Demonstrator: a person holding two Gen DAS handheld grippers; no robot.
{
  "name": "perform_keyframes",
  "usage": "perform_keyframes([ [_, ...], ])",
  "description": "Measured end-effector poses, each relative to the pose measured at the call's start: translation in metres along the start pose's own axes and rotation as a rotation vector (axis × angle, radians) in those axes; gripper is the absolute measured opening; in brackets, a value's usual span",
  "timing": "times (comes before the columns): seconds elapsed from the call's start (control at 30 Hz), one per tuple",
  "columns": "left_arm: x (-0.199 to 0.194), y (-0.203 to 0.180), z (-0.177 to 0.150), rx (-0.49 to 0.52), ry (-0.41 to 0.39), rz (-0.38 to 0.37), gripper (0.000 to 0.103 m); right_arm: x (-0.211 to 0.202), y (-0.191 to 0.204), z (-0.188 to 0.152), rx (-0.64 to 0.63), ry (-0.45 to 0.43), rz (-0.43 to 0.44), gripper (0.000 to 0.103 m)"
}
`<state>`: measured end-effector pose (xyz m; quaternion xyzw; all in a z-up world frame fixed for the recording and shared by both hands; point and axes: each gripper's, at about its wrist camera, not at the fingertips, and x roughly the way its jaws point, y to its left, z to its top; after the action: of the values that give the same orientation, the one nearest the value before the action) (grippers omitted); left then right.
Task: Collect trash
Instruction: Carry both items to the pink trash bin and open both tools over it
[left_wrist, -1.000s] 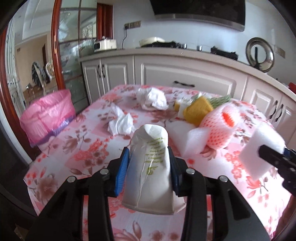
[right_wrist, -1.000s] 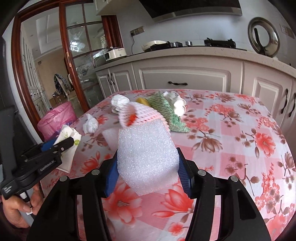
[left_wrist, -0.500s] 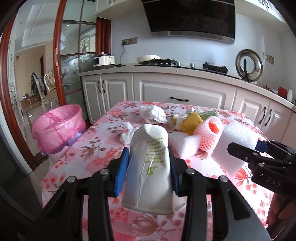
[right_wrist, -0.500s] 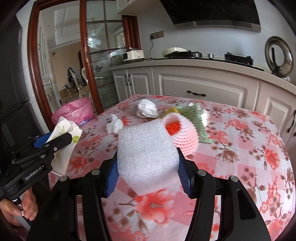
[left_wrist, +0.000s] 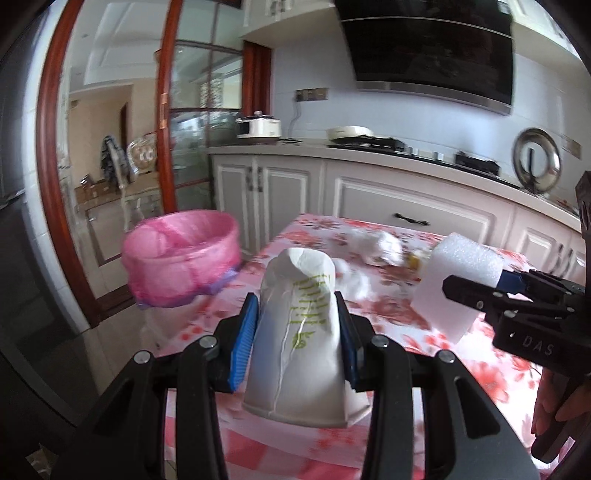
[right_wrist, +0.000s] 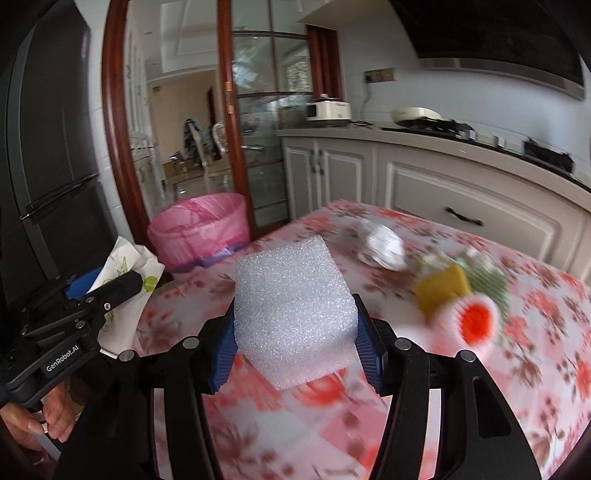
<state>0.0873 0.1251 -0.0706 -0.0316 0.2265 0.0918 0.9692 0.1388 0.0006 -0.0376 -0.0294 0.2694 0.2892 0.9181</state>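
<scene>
Pinching crumpled paper cup (left_wrist: 299, 325) between left gripper (left_wrist: 298, 334) jaws; right gripper (right_wrist: 295, 328) jaws clamp foam block (right_wrist: 293, 310); pink-lined bin (left_wrist: 181, 260) beside desk (right_wrist: 480, 387).

Flattened paper cup (left_wrist: 301, 332), foam block (right_wrist: 293, 314), both clamped

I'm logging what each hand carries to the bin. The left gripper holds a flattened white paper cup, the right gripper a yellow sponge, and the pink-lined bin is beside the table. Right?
One detail is off. The right gripper holds a white foam block, not a yellow sponge, as the right wrist view shows. The left gripper does hold the flattened white paper cup, and the pink-lined bin is beside the table.
</scene>
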Motion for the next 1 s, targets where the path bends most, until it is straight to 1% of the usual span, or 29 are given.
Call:
perform_keyframes([
  [0.13, 0.014, 0.032, 0.01, -0.036, 0.009, 0.047, 0.039, 0.028, 0.015, 0.021, -0.024, -0.005, 0.05, 0.054],
  [0.37, 0.046, 0.076, 0.03, -0.074, 0.02, 0.096, 0.039, 0.082, 0.044, 0.058, -0.045, 0.006, 0.133, 0.054],
  [0.5, 0.066, 0.102, 0.048, -0.097, 0.014, 0.132, 0.039, 0.113, 0.058, 0.079, -0.057, 0.006, 0.171, 0.054],
  [0.63, 0.09, 0.128, 0.068, -0.1, 0.01, 0.166, 0.039, 0.143, 0.066, 0.099, -0.05, 0.011, 0.209, 0.054],
  [0.8, 0.126, 0.167, 0.091, -0.137, 0.02, 0.199, 0.039, 0.186, 0.08, 0.125, -0.045, 0.021, 0.257, 0.054],
  [0.9, 0.148, 0.187, 0.101, -0.142, 0.025, 0.22, 0.04, 0.216, 0.09, 0.143, -0.051, 0.017, 0.281, 0.054],
  [1.0, 0.174, 0.206, 0.109, -0.153, 0.046, 0.237, 0.04, 0.256, 0.101, 0.16, -0.042, 0.03, 0.314, 0.055],
])
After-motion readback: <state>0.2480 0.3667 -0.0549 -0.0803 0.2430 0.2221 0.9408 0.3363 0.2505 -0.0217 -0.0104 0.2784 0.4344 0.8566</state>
